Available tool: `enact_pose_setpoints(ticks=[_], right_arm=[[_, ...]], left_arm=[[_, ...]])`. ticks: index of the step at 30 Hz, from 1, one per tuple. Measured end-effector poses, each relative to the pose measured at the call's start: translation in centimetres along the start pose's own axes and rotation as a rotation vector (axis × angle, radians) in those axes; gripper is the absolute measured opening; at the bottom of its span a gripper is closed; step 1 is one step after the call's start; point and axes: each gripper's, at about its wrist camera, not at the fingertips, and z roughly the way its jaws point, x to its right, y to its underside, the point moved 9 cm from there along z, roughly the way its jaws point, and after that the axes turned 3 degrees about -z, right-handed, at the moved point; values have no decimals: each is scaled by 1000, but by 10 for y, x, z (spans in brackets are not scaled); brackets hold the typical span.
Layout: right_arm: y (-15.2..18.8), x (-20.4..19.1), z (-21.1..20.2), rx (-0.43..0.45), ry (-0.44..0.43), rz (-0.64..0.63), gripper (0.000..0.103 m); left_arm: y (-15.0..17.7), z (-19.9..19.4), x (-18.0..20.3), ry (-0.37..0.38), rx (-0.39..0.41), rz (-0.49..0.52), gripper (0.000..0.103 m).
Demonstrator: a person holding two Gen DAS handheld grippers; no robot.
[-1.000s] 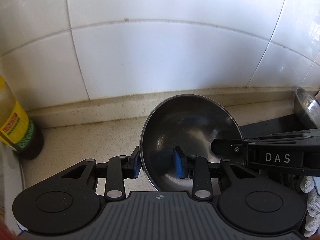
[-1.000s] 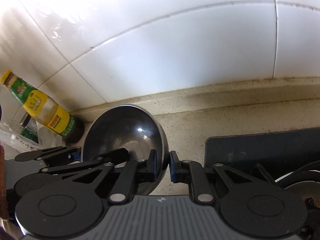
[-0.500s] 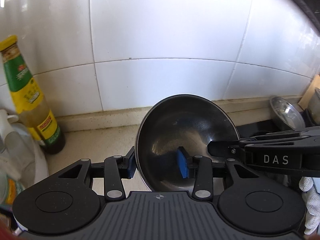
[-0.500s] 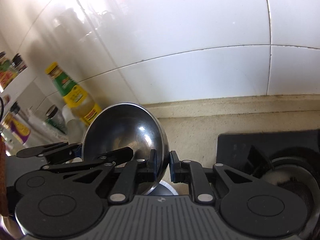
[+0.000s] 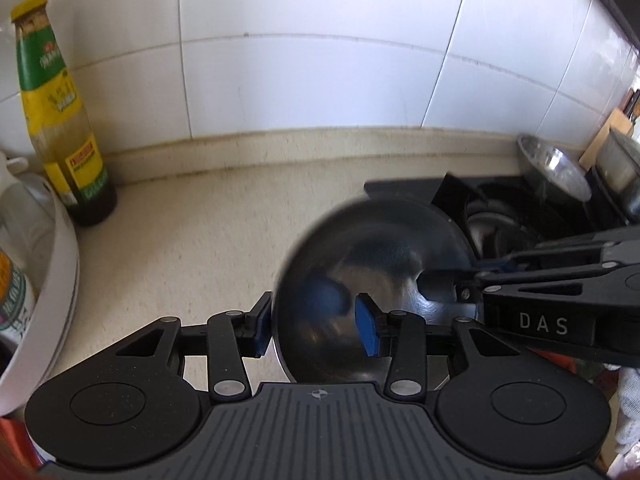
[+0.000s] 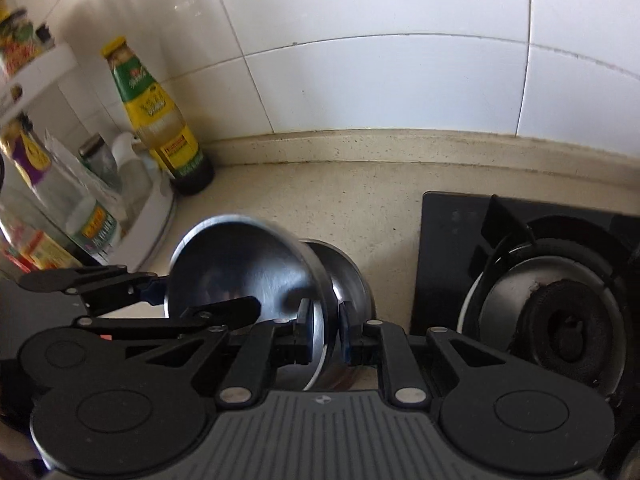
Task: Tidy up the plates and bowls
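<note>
A steel bowl (image 5: 376, 276) is held tilted above the beige counter; it also shows in the right wrist view (image 6: 244, 264). My left gripper (image 5: 316, 330) stands open astride the bowl's left rim, with a wide gap between its pads. My right gripper (image 6: 325, 338) straddles the bowl's right rim with its pads close on either side. A second steel bowl (image 6: 348, 280) sits on the counter just behind and under the held one. A third steel bowl (image 5: 552, 168) leans at the far right beyond the stove.
A black gas stove (image 6: 540, 312) with a burner lies to the right. A yellow-green sauce bottle (image 5: 60, 128) stands at the wall on the left. A white rack (image 6: 132, 216) with bottles and jars stands at the left. White tiled wall behind.
Both grippers pulled back and up from the wall with the bowl. The left gripper's pads opened wider off the rim. The second bowl and the burner came into view.
</note>
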Motion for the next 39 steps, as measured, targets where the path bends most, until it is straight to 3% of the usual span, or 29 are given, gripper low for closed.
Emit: enact_pose_setpoints(ticks=[8,25,39], right_arm=[[-2,-1,-9,77,144,-149,20],[-21,-2,-23,217,305,-297,30],[-24,-14,-23,261,329,-358,35]], left_arm=[[6,-8,-13,-28,21,-22,56],[9,-9,-21,-159,88,40,75],[15,-8,-25,-193,87,54,80]])
